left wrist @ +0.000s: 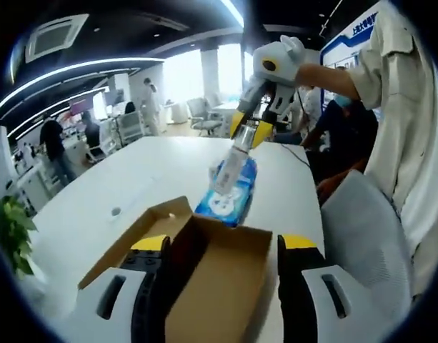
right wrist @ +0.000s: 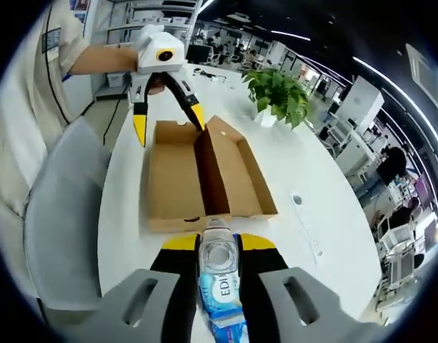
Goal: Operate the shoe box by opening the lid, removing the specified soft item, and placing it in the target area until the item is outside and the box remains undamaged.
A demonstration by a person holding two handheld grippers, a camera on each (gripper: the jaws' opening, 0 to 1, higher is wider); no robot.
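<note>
The brown cardboard shoe box (right wrist: 172,179) lies wide open on the white table (right wrist: 315,171), lid folded flat beside the tray. My right gripper (right wrist: 219,244) is shut on a soft blue-and-white packet (right wrist: 219,289), held up off the table on the near side of the box. In the left gripper view the packet (left wrist: 229,187) hangs from the right gripper (left wrist: 249,133) just beyond the box (left wrist: 219,286). My left gripper (left wrist: 224,246) is open, its jaws straddling one half of the box. From the other side, the left gripper (right wrist: 168,123) has one tip by the middle fold.
A potted plant (right wrist: 279,89) stands on the table beyond the box. A grey chair (right wrist: 58,229) sits at the table's edge by the person. A small round port (right wrist: 296,199) is set in the tabletop. Desks, chairs and people fill the office behind.
</note>
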